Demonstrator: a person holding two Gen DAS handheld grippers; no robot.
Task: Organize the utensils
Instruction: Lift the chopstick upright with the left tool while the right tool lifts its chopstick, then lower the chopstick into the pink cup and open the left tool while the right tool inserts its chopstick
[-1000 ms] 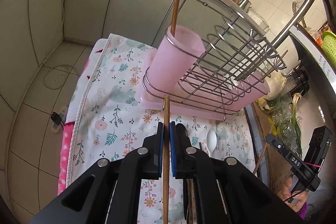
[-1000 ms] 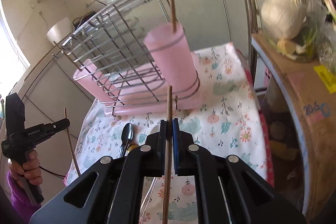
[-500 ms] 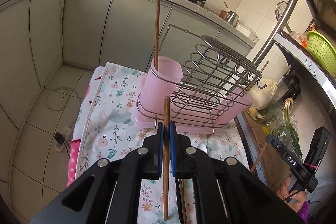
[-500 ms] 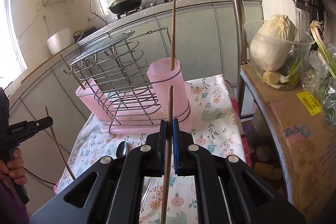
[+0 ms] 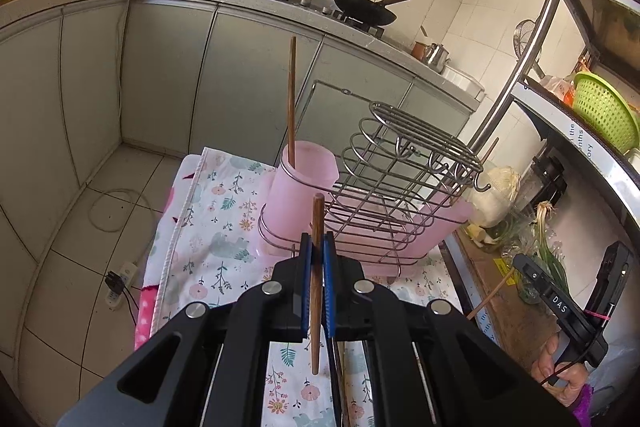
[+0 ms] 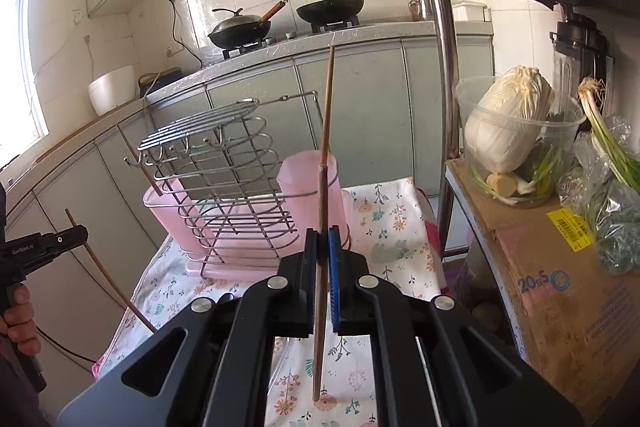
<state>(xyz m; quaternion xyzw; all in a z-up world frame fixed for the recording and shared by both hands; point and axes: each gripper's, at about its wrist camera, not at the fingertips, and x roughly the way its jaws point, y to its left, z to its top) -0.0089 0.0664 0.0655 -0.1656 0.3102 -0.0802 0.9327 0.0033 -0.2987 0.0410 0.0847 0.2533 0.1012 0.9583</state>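
Home kitchen: woks [image 5: 362,7] on stove, tiled walls, cabinets [image 6: 352,107].

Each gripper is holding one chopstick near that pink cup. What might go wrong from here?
1. Each chopstick is pinched between narrow pads, so it might pivot or slip out.
2. The pink cup already holds a standing chopstick; a new one could knock it or catch the rim.
3. The left gripper and right gripper are close together; aiming for one cup, their long sticks could clash, or snag the wire rack.
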